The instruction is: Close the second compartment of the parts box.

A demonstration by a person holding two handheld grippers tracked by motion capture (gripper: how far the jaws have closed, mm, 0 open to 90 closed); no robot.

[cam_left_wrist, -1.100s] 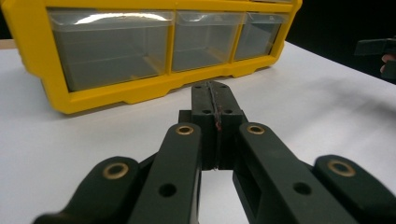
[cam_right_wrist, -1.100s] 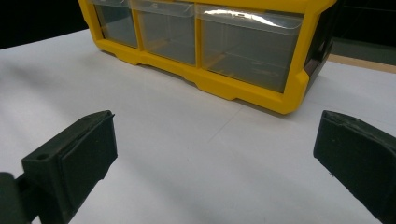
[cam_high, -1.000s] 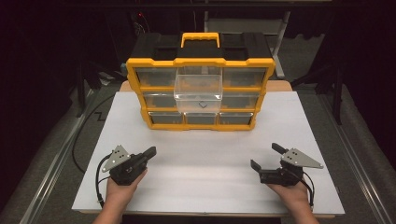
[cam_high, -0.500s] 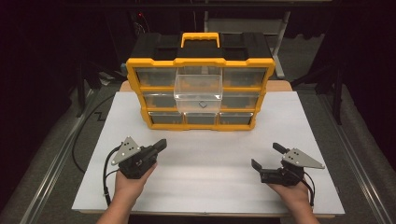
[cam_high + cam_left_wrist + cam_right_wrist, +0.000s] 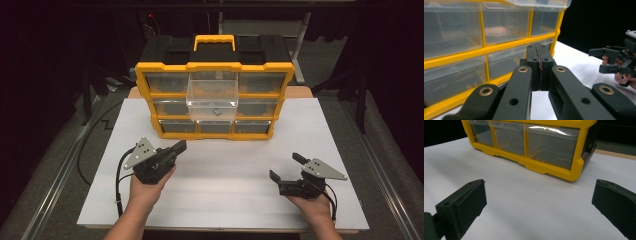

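Yellow plastic frames the squat drawer organiser with a black back and yellow carry handle (image 5: 215, 95), standing in the upper middle of the high view on the white table sheet (image 5: 225, 180). It has three rows of clear drawers, and one clear plastic drawer in the top middle (image 5: 212, 92) is pulled well out, a small dark item lying inside. In the lower left, the left gripper (image 5: 179, 147) is held above the sheet, jaws pressed together on nothing, tips pointing up-right toward the organiser. In the lower right, the right gripper (image 5: 284, 167) has its jaws spread wide.

In the left gripper view, the black jaws meet in the centre of the frame, with the organiser's clear drawers across the upper left and the other gripper at the right edge.

In the right gripper view, the pads (image 5: 471, 200) stand far apart at the bottom corners, with the organiser's bottom row along the top.
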